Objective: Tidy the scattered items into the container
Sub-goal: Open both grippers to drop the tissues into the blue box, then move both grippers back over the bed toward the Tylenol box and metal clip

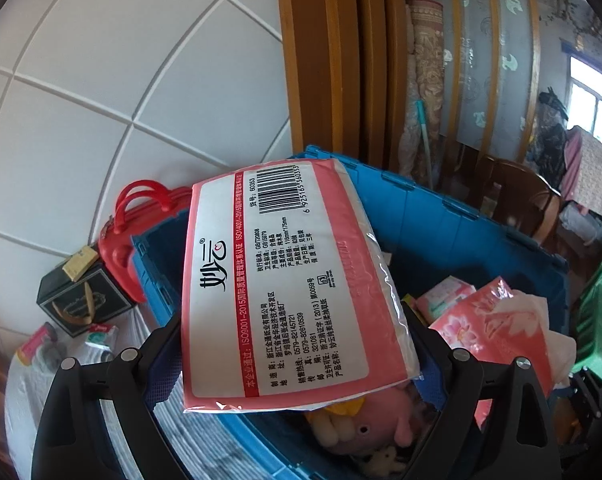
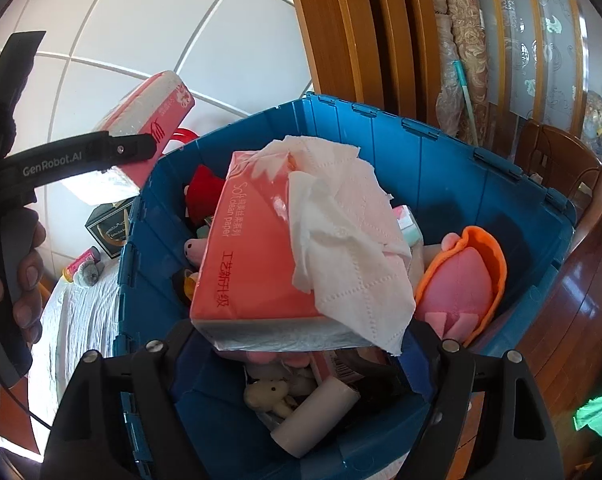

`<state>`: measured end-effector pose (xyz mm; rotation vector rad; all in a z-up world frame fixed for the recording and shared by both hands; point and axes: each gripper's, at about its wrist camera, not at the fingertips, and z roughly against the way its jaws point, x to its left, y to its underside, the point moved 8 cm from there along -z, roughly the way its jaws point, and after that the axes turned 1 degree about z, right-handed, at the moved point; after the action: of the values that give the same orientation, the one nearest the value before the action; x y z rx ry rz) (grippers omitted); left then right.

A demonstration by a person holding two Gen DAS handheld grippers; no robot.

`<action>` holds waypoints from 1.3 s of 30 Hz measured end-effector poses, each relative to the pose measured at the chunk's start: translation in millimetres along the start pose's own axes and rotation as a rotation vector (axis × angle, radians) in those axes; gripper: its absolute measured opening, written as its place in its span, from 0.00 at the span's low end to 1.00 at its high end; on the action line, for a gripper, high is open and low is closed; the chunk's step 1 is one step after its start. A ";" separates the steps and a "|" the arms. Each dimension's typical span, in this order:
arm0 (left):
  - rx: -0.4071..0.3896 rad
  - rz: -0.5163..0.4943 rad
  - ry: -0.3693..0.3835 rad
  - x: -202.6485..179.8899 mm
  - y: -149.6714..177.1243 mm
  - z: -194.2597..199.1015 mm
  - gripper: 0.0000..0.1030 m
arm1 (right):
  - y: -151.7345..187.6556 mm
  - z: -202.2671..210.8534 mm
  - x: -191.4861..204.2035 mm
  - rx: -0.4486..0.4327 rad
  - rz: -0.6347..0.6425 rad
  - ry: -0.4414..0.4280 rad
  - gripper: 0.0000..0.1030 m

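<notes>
My left gripper (image 1: 297,364) is shut on a pink tissue pack with a white barcode label (image 1: 285,276), held above the left rim of the blue crate (image 1: 441,216). My right gripper (image 2: 309,344) is shut on an opened pink tissue pack (image 2: 253,248) with white tissue (image 2: 341,220) spilling out, held over the blue crate (image 2: 461,184). The left gripper and its pack (image 2: 149,120) show at upper left in the right wrist view. Inside the crate lie pink plush toys (image 2: 457,284), a paper roll (image 2: 317,412) and a small white plush (image 2: 269,394).
A red case (image 1: 129,224) and a black gift box (image 1: 81,296) stand left of the crate by the white tiled wall. White cloth (image 2: 81,312) covers the surface there. Wooden chair (image 2: 561,168) and green basket (image 1: 597,320) at right.
</notes>
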<state>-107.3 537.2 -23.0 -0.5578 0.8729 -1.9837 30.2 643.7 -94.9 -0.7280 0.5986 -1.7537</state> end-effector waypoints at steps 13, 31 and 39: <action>0.023 -0.026 0.050 -29.0 -1.8 -11.1 0.93 | 15.2 2.4 -10.7 0.027 -0.007 0.016 0.80; 0.001 0.080 -0.001 19.3 3.5 3.3 0.94 | 8.3 1.9 20.6 0.012 0.051 -0.023 0.82; -0.004 0.140 -0.050 63.7 21.0 20.4 0.94 | 6.2 0.5 57.8 0.006 0.112 -0.059 0.82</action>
<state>-115.4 467.6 -22.3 -0.5317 0.8616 -1.8347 21.9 586.5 -88.6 -0.7263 0.5823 -1.6247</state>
